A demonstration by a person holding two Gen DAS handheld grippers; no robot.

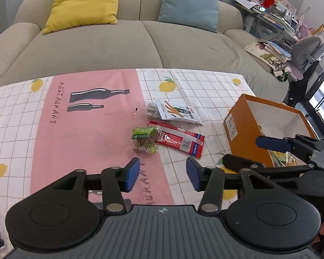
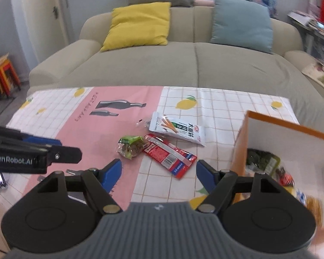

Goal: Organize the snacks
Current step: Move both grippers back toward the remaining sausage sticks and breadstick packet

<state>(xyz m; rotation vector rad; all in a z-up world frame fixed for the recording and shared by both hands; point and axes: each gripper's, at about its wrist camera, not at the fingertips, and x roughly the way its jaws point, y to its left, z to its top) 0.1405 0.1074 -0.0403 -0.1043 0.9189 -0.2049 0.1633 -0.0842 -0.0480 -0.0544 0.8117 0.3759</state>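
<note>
- The pink strip of the tablecloth (image 1: 80, 133) lies bare left of the snacks: free passage there.
- The green packet (image 1: 145, 139), red packet (image 1: 179, 139) and white packet (image 1: 178, 112) cluster mid-table, touching or overlapping.
- The orange box (image 1: 244, 129) stands on the right, top open, its wall blocking approach from the side.
- The right gripper (image 1: 246, 151) hangs before that box.

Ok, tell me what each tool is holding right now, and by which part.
Nothing is held. The left tool and right tool are both open and empty above the tablecloth, short of the loose snack packets.
</note>
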